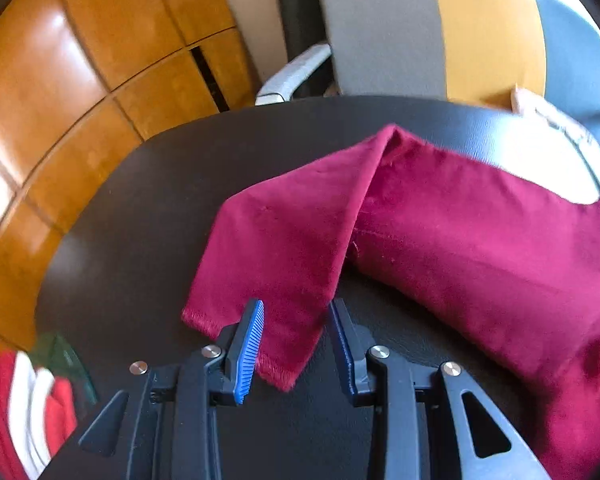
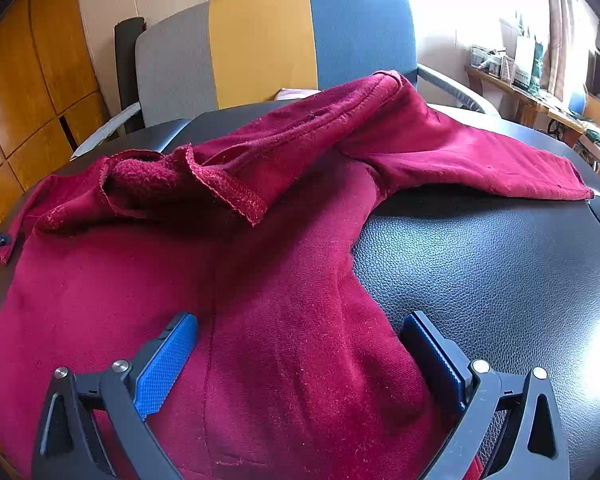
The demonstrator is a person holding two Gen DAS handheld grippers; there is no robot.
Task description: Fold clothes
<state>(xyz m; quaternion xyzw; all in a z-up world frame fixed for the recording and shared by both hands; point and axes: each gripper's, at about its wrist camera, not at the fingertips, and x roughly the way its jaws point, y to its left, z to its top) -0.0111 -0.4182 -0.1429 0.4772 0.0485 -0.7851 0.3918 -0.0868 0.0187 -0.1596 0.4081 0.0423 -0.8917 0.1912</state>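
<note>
Left wrist view shows the left gripper [image 1: 296,340] low over the black table [image 1: 140,240], its jaws partly spread with the cuff end of the top's near sleeve [image 1: 276,256] lying between them; the ribbed blue pad [image 1: 250,350] looks to touch the cloth on one side, but the other finger stands just clear of the sleeve's edge, so I cannot tell whether the cuff is truly pinched. The maroon top [image 2: 228,280] lies spread on the table, its body toward the camera in the right wrist view and its neck opening toward the striped chair [image 2: 260,40] — so its long axis runs from the person's side away to the chair, with the sleeves branching off to either side. The far sleeve [image 2: 480,160] stretches out flat toward the table's right edge. The right gripper [image 2: 300,356] rests with jaws wide apart astride a raised ridge of the body cloth, pressing on nothing that I can see. By my reading the step in hand is folding the left-hand sleeve — the next move calls for a firm hold on that cuff, then carrying it inward across the body so it lies flat.
</note>
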